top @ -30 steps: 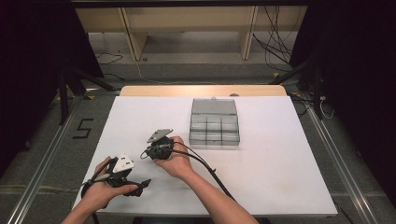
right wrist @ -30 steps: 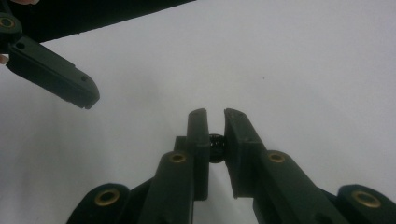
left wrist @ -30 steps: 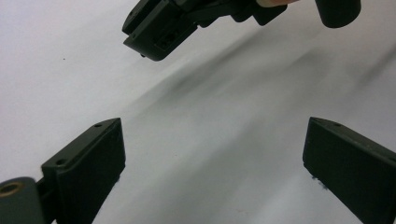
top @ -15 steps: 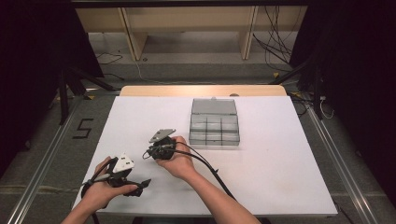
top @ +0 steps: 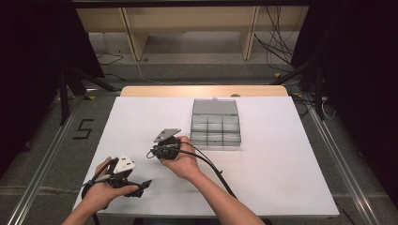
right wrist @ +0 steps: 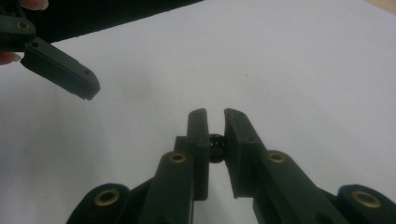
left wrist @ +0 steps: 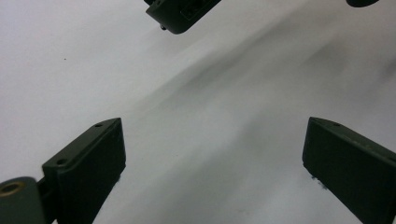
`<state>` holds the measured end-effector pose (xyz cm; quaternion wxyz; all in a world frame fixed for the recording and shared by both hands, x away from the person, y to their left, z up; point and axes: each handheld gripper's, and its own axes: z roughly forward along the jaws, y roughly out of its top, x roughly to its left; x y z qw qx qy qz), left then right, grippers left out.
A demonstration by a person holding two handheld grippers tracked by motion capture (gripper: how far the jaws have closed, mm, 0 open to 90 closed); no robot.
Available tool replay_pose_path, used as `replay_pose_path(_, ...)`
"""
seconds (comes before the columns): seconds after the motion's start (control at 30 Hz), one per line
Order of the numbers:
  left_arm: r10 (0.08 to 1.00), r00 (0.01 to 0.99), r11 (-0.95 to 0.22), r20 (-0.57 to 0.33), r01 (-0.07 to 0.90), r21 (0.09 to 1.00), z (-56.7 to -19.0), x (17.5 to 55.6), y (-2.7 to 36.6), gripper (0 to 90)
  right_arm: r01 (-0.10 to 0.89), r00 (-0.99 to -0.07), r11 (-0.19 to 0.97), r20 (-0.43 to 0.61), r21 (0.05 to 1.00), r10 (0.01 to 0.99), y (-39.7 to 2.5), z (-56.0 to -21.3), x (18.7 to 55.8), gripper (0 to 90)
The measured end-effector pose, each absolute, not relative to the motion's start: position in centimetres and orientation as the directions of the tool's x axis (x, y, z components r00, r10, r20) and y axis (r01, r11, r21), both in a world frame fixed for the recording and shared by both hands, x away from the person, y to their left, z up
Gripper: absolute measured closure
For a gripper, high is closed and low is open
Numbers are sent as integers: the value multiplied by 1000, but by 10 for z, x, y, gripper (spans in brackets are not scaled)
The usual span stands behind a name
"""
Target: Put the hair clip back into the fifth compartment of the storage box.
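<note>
The right gripper (right wrist: 215, 122) is pinching a small black part (right wrist: 215, 145) between its two jaws, which are standing almost closed on it; the part is sitting deep between the jaws, well back from their tips, and its exact kind is too small to tell. In the high view the right gripper (top: 165, 149) is hovering over the white table (top: 281, 178), in front of and to the left of the clear compartment box (top: 215, 123), whose lid is standing open at the far side. The left gripper (left wrist: 212, 154) is holding its jaws wide apart with nothing between them, above bare table; seen from above, the left gripper (top: 123, 174) is lying farther from the box than the right one, toward the near left corner of the table.

The step in hand appears to be carrying the pinched part to the box. To do this well, the squeeze should probably be kept steady, since so small a part could slip or spring out if the jaws relax. The gripper would best be travelling level toward the box and descending over one chosen compartment before releasing, low enough that the part does not bounce into a neighbouring cell. The trailing cable (top: 211, 166) should be kept from sweeping the box.
</note>
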<state>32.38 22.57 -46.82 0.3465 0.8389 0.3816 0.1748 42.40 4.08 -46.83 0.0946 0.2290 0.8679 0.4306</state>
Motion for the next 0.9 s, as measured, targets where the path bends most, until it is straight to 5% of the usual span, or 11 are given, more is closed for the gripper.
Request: replay_pose_path(0.9,761,648,-470,29,520,714,-468,324,226,61,321,-867,514,28,796,498,25,-461,424,813)
